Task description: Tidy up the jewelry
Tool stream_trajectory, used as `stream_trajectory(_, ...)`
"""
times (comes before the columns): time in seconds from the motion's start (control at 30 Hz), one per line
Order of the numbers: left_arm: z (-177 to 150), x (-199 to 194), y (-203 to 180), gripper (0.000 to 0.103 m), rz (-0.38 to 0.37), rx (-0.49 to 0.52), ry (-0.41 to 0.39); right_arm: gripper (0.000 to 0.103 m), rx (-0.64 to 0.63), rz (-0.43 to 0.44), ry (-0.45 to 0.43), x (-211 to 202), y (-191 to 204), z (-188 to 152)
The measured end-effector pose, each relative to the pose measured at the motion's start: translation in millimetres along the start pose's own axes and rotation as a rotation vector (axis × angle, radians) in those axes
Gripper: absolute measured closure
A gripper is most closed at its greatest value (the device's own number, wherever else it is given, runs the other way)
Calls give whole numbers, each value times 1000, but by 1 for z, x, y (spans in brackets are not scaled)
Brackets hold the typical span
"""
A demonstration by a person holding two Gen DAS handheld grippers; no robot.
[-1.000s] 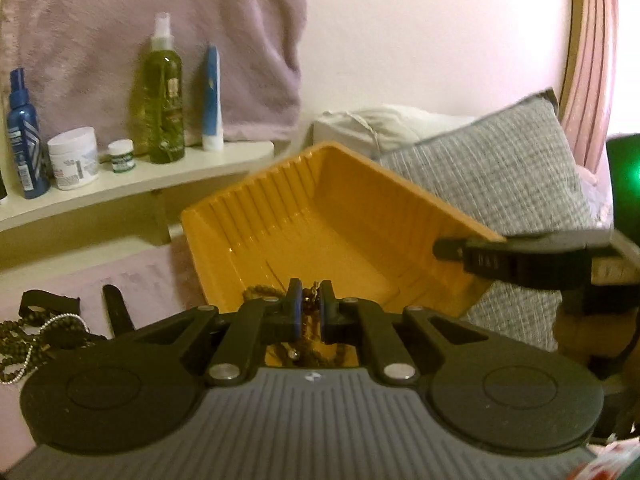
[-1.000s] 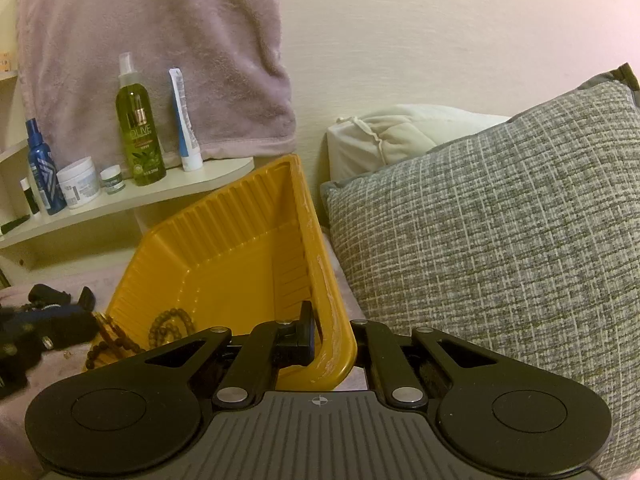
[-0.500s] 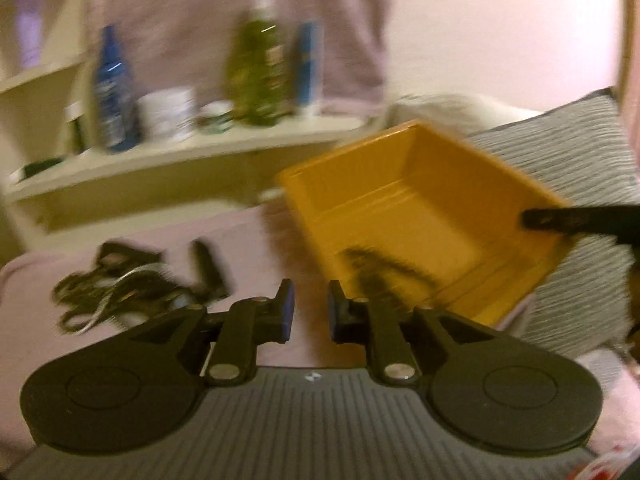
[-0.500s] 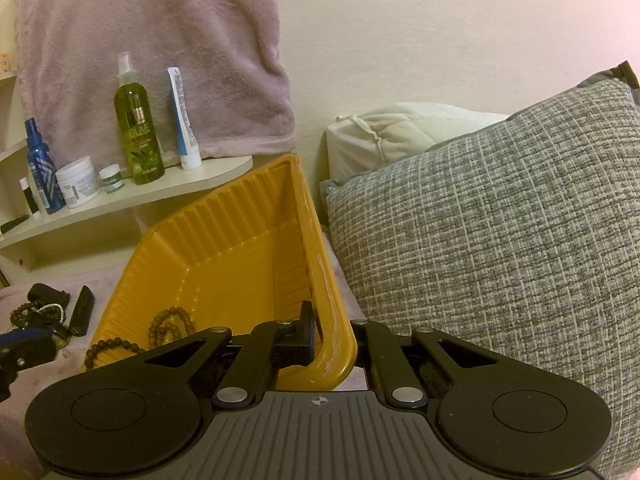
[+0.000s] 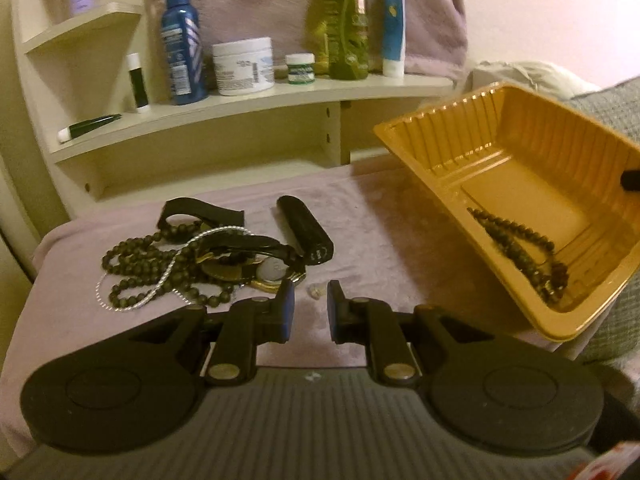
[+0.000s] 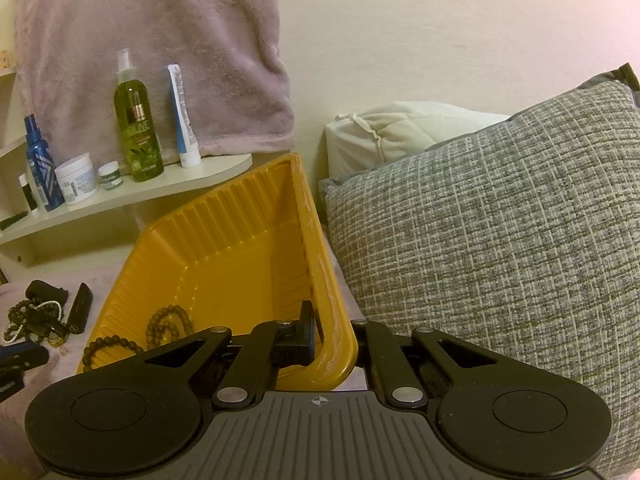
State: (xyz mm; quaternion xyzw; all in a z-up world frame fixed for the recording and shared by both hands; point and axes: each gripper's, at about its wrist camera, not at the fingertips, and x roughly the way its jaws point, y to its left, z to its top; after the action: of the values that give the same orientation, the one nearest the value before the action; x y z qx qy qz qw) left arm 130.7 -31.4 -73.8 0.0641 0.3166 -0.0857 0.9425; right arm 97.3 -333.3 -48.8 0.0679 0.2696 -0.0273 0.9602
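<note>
Lilac bed cover (image 5: 380,216) carries a tangled jewelry pile (image 5: 192,260): limp, light strands, best pinched at a loose loop. Left gripper (image 5: 308,308) hovers nearby, jaws released. One beaded strand (image 5: 516,248) lies inside the yellow tray (image 6: 224,248), its thin rim clenched by the right gripper (image 6: 332,340).

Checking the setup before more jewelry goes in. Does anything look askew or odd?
Yes: the yellow ribbed plastic tray sits tilted rather than flat, its rim pinched by the right gripper. The dark bead bracelet inside lies at the tray's low end. The remaining jewelry pile is tangled on the pink cloth, ahead of the open left gripper.
</note>
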Motion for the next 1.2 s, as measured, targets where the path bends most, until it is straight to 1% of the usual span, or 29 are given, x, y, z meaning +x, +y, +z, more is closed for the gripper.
stream_trajectory(0.17, -3, 15, -1, 88, 0, 16, 9, 97, 0, 0, 3, 2, -1, 0)
stream_trajectory(0.53, -5, 27, -5, 89, -12, 46, 3, 97, -3, -3, 6, 3, -3, 0)
stream_trajectory(0.6, -4, 28, -5, 92, -18, 50, 3, 97, -3, -3, 7, 3, -3, 0)
stream_trajectory(0.63, -4, 28, -6, 96, -23, 53, 5, 97, -3, -3, 6, 3, -3, 0)
stream_trajectory(0.67, -4, 27, -7, 96, -21, 58, 6, 97, -5, -3, 6, 3, -3, 0)
stream_trajectory(0.8, -2, 23, -7, 96, -25, 52, 0, 97, -7, -2, 5, 4, -3, 0)
stream_trajectory(1.0, 8, 5, -9, 96, -44, 28, -35, 97, -8, -2, 5, 4, -3, 0)
stream_trajectory(1.13, 19, -10, -13, 96, -67, 10, -65, 97, -9, -2, 4, 4, -2, 1)
stream_trajectory(1.2, 26, -18, -17, 96, -91, -3, -85, 97, -9, 0, 4, 4, -2, 1)
